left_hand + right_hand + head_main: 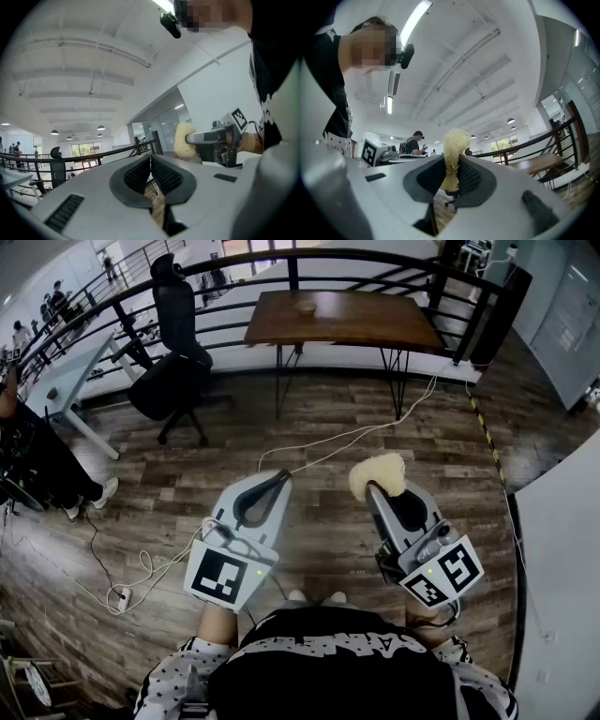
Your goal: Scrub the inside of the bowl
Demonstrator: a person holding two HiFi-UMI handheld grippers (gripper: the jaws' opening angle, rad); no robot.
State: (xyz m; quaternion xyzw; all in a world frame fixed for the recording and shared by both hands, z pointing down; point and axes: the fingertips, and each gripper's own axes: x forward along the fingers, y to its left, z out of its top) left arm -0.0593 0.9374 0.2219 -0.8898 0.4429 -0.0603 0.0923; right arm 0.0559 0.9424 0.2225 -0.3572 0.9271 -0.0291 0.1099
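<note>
A small bowl (307,307) sits on the brown wooden table (375,324) far ahead, by the railing. I hold both grippers up near my chest, well away from it. My right gripper (377,486) is shut on a pale yellow scrubber (378,474), whose fibres stick up between the jaws in the right gripper view as the scrubber (453,154). My left gripper (281,479) is shut, its ribbed jaws touching with nothing between them (151,174). The left gripper view also shows the right gripper (186,138) and the scrubber (183,139) off to its right.
A black office chair (176,352) stands left of the table. A white desk (61,381) lies further left, with a seated person (37,460) near it. White cables (356,432) run across the wood floor. A black railing (309,263) lines the far edge.
</note>
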